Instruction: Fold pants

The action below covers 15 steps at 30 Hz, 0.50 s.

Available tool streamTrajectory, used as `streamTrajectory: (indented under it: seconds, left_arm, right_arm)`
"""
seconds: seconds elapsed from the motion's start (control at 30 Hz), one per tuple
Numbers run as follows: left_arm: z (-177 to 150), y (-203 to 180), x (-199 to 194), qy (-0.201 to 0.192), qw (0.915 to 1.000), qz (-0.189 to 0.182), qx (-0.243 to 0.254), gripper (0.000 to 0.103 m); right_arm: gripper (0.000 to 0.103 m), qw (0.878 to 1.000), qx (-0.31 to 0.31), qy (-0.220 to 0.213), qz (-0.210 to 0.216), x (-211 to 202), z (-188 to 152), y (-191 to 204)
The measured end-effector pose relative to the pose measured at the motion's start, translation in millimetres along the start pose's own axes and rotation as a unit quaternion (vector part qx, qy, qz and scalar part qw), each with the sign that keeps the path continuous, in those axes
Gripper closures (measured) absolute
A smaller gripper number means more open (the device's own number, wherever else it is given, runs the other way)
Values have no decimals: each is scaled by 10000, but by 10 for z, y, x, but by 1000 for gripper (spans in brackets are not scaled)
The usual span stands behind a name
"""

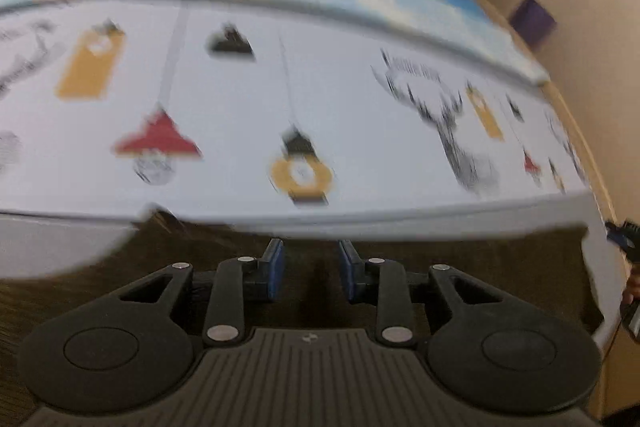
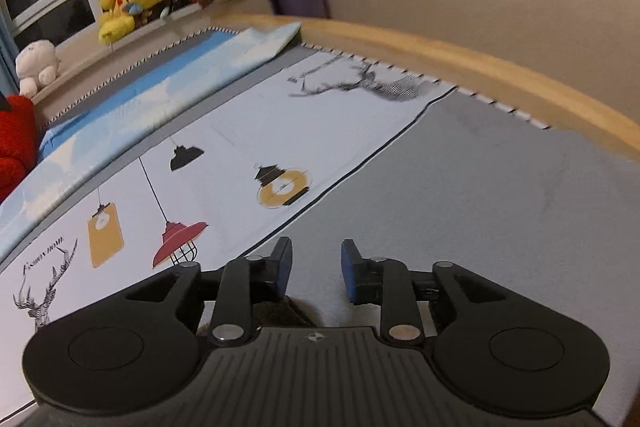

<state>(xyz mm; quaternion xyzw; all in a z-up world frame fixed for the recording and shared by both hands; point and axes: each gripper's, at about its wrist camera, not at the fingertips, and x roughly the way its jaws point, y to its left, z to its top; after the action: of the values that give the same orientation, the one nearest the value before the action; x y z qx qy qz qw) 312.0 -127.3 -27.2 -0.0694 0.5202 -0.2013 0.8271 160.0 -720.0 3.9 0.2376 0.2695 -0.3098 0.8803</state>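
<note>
Two tools, both partly open, nothing between the pads. Left tool (image 1: 311,269) hangs over dark brown pants (image 1: 224,247) at the near edge of the bed (image 1: 360,131). Right tool (image 2: 316,269) over grey sheet (image 2: 460,195); dark fabric just beneath it, likely the pants.

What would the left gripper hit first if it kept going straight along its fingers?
Most likely the dark brown fabric lying just ahead of the left gripper, probably the pants; its jaws stand apart with nothing between them. The printed sheet lies beyond. Blur leaves depth uncertain.
</note>
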Motion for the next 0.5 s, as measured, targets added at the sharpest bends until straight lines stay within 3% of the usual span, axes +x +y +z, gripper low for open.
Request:
streamTrajectory:
  seconds: [0.07, 0.13, 0.2, 0.33, 0.5]
  left_arm:
    - [-63, -72, 202, 340, 9986, 290, 294, 71]
    - [-160, -120, 406, 664, 9919, 864, 652, 72]
    - [-176, -180, 381, 561, 9912, 998, 669, 70]
    - [-164, -278, 67, 166, 9963, 658, 521, 69]
    - [-308, -452, -549, -324, 9945, 416, 909, 69]
  right_arm:
    - [71, 10000, 70, 18, 2, -158, -22, -78]
    - [68, 9997, 214, 118, 44, -331, -69, -168]
    - [65, 9992, 348, 210, 67, -521, -125, -242]
    - [53, 9965, 713, 371, 238, -884, -276, -438]
    - [53, 9851, 1525, 731, 300, -1054, -562, -778]
